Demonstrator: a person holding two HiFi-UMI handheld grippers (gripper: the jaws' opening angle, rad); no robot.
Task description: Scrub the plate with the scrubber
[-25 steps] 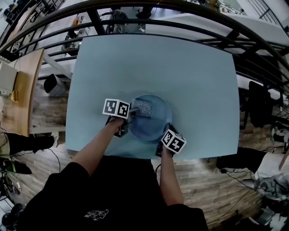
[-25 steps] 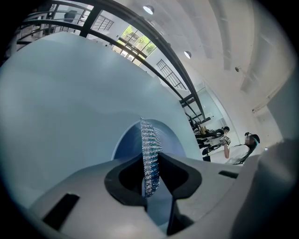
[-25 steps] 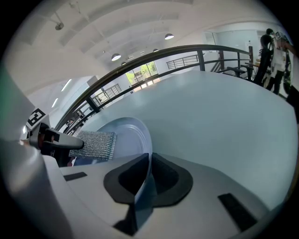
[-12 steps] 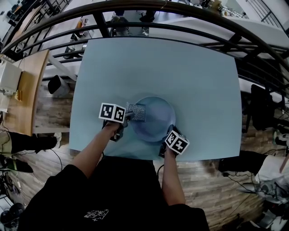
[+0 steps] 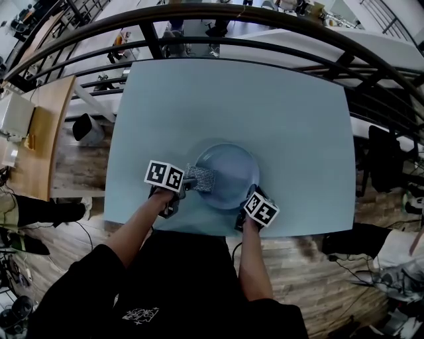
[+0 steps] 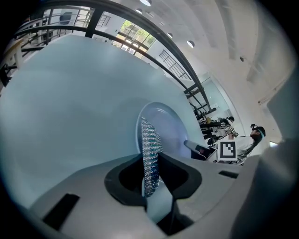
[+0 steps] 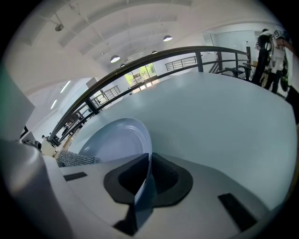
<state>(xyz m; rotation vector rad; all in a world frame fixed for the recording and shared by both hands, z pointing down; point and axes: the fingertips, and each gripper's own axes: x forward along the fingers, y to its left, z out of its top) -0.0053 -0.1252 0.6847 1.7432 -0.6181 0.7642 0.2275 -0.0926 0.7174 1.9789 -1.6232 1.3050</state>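
Note:
A pale blue plate (image 5: 230, 171) lies on the light blue table (image 5: 278, 106) near its front edge. My right gripper (image 5: 247, 196) is shut on the plate's near right rim; in the right gripper view the rim (image 7: 142, 179) runs between the jaws of my right gripper (image 7: 145, 173). My left gripper (image 5: 187, 183) is shut on a silvery mesh scrubber (image 5: 200, 179), which sits over the plate's left rim. In the left gripper view the scrubber (image 6: 150, 151) stands edge-on in my left gripper (image 6: 152, 182), with the plate (image 6: 168, 128) just beyond it. The scrubber (image 7: 77, 158) also shows beside the plate (image 7: 117, 140).
A dark curved railing (image 5: 199, 13) arcs over the table's far side. Wooden floor (image 5: 66, 165) and a wooden bench (image 5: 33, 145) lie to the left. The table's front edge (image 5: 218, 232) runs close under both grippers.
My left gripper has carried the scrubber from the plate's upper left part leftward and nearer, to its left rim. The right gripper keeps its hold on the plate and has not moved.

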